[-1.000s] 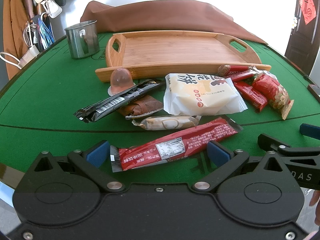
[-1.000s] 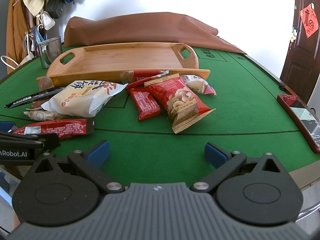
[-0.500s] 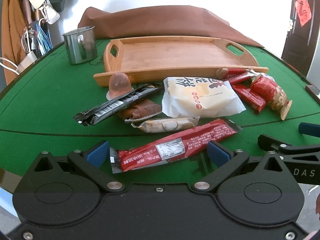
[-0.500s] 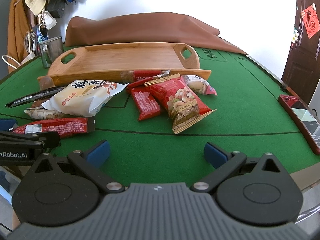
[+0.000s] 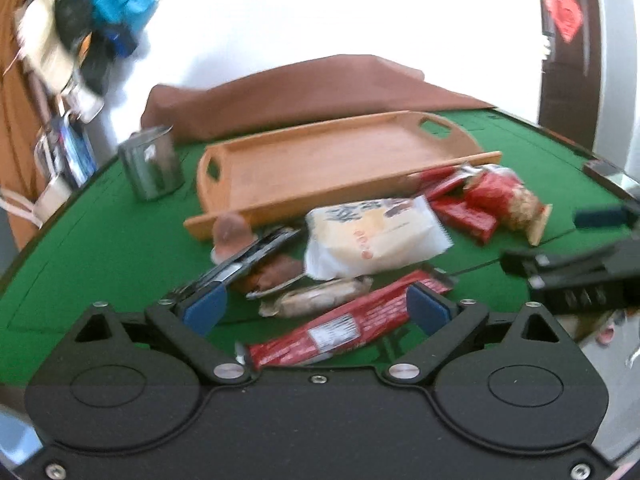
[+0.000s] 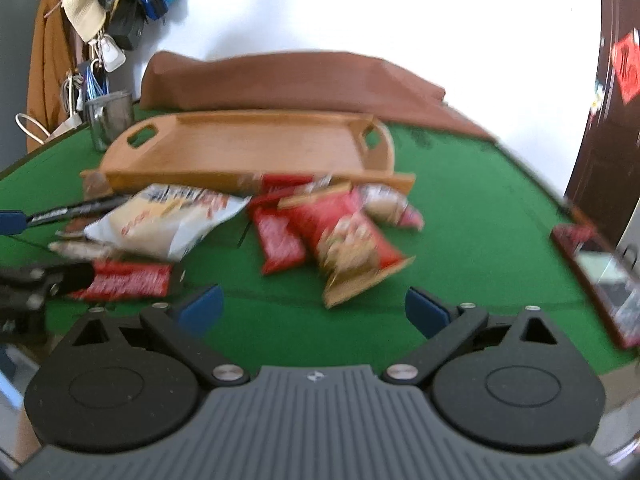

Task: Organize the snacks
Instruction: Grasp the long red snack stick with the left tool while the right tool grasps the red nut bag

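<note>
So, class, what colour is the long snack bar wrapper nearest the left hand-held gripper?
Red, with a white label; the long snack bar wrapper shows best in the left wrist view.

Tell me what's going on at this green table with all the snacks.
A person holds two grippers over a pile of snack packets beside a wooden tray with nothing in it. The left gripper is open, its fingers either side of a long red bar. The right gripper is open too, near the red nut bag. Nothing is gripped yet.
</note>
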